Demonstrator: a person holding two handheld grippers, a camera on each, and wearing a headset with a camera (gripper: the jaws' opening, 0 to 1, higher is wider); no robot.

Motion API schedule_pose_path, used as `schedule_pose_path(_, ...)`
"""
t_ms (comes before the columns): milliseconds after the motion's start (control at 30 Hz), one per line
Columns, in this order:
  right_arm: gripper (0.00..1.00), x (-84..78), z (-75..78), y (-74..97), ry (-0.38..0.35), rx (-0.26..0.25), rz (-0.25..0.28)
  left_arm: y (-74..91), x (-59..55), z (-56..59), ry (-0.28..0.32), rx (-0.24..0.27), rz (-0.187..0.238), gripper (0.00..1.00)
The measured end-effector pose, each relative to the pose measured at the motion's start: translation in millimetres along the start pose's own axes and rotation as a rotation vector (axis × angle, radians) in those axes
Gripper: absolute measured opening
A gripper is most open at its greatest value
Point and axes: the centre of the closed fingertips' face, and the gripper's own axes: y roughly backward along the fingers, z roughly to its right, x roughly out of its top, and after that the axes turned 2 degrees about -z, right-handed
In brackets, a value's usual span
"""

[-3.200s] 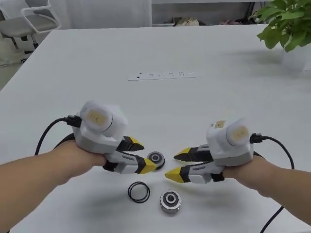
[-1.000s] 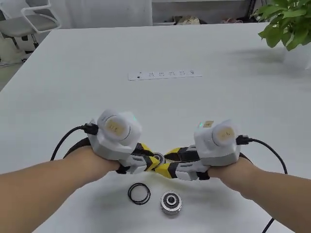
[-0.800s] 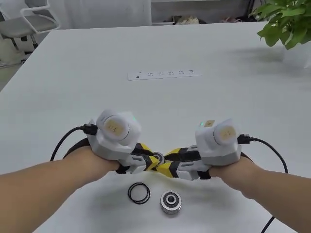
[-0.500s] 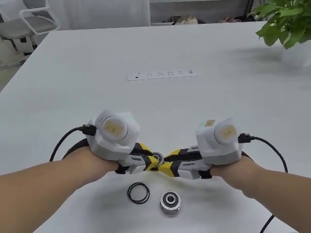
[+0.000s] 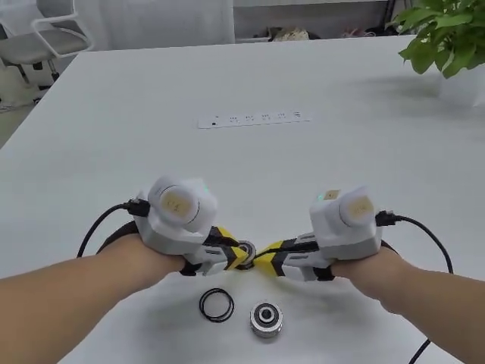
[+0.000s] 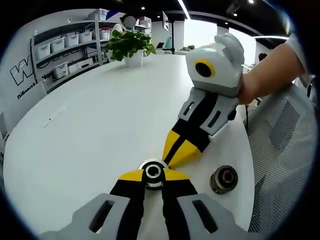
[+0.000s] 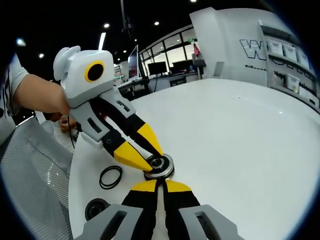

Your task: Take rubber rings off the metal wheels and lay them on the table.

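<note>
**Now both tongs meet at one wheel, mid-table**

Right, the left tongs (image 5: 236,256) have the metal wheel (image 5: 244,252) clamped. The left gripper view shows it plainly: a yellow tip on either side of the wheel (image 6: 152,172), which sits flat on the white table (image 5: 303,174) with its hub facing up.

Across from them, the right tongs (image 5: 261,256) come in nose to nose. In the right gripper view their jaws are drawn together with barely a slit between them, and their tips (image 7: 160,185) touch the near rim of the wheel (image 7: 159,166). Whether they have pinched any rubber there, I cannot tell.

Nearer the person lie the loose rubber rings (image 5: 217,305), black and flat on the table, looking like two loops overlapping, apart from both tongs. Just beside them to the right sits a second wheel (image 5: 266,318), untouched, hub up.

Farther back, a white power strip (image 5: 255,119) lies across the table. A leafy plant (image 5: 443,38) stands at the far right corner.
</note>
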Motion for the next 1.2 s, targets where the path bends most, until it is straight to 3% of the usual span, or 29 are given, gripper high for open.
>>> schedule_pose_path(267, 0.0, 0.1, 2.1, 1.2, -0.096, 0.004, 0.012, 0.2, 0.1, 0.5, 0.009, 0.009, 0.005, 0.08)
schedule_pose_path(433, 0.0, 7.5, 9.0, 6.5, -0.199, -0.005, 0.068, 0.2, 0.2, 0.8, 0.012, 0.016, 0.004, 0.08)
schedule_pose_path(867, 0.0, 13.6, 6.3, 5.6, -0.295, 0.0, 0.107, 0.8, 0.3, 3.0, 0.015, 0.03, 0.005, 0.08)
schedule_pose_path(1200, 0.0, 15.0, 6.0, 5.4, -0.269, -0.014, 0.092, 0.7, 0.2, 2.3, 0.009, 0.041, -0.001, 0.08)
